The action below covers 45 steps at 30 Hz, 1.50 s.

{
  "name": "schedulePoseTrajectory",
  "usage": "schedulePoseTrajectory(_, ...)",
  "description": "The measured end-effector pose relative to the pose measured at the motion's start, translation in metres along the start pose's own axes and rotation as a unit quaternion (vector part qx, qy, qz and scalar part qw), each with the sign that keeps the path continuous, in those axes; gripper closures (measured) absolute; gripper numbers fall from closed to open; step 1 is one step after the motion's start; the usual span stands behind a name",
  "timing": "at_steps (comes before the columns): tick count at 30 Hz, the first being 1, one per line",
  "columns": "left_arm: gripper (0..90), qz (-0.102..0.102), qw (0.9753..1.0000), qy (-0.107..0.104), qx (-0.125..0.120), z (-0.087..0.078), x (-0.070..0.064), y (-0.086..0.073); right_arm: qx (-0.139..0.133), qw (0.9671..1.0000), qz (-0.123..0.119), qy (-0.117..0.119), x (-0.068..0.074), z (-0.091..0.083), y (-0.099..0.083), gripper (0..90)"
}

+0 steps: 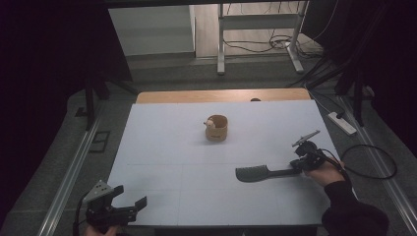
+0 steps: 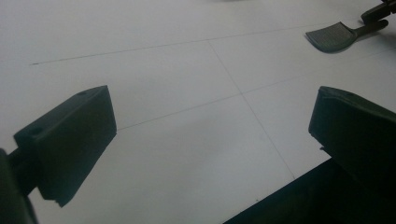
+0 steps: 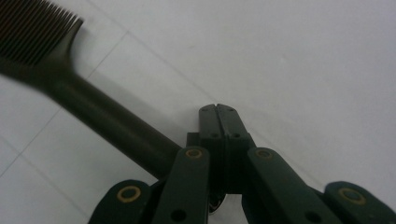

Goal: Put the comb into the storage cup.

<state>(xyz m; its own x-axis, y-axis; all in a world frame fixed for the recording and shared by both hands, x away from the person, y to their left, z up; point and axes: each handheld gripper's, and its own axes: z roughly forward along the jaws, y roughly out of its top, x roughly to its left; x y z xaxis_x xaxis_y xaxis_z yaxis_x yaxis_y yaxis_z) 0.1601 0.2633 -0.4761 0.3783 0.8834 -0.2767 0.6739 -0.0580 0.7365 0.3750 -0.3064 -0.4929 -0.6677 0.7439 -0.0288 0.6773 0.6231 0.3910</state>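
my right gripper (image 1: 301, 166) clamped on comb (image 1: 253, 173) handle end, teeth head flat on table (image 1: 167, 147) right-front, low grip for sliding. left gripper (image 1: 129, 199) wide, empty, parked front-left.

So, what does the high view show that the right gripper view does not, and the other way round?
High view: the cup in mid-table, the left gripper open at the near left corner, and a power strip on the floor. Right gripper view: close up, the fine teeth of the comb, and the right gripper with its jaws shut together, the handle running beside them, not between. Both: the comb, the right gripper and the white table.
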Motion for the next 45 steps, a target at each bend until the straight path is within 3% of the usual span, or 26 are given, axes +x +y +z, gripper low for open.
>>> schedulePoseTrajectory(14, 1.0, 0.0, 1.0, -0.001, -0.001, 0.0, 0.0, 0.0, 0.002, 0.9998, 0.001, 0.02, 0.017, -0.011, -0.02, 89.5)
schedulePoseTrajectory(22, 1.0, 0.002, 1.0, -0.001, -0.001, 0.0, 0.0, 0.0, 0.004, 0.9995, 0.0, 0.032, 0.035, -0.015, -0.034, 89.5)
schedulePoseTrajectory(38, 1.1, 0.001, 1.0, -0.001, -0.001, 0.0, 0.0, 0.0, 0.004, 0.999, -0.012, 0.043, 0.057, -0.02, -0.045, 88.9)
schedulePoseTrajectory(44, 1.1, 0.001, 1.0, -0.001, -0.001, 0.001, 0.0, 0.001, -0.015, 0.9992, -0.004, 0.036, 0.056, -0.026, -0.044, 83.1)
schedulePoseTrajectory(45, 1.1, 0.001, 1.0, -0.001, -0.001, 0.001, 0.0, 0.001, -0.024, 0.9993, -0.001, 0.029, 0.055, -0.028, -0.044, 77.0)
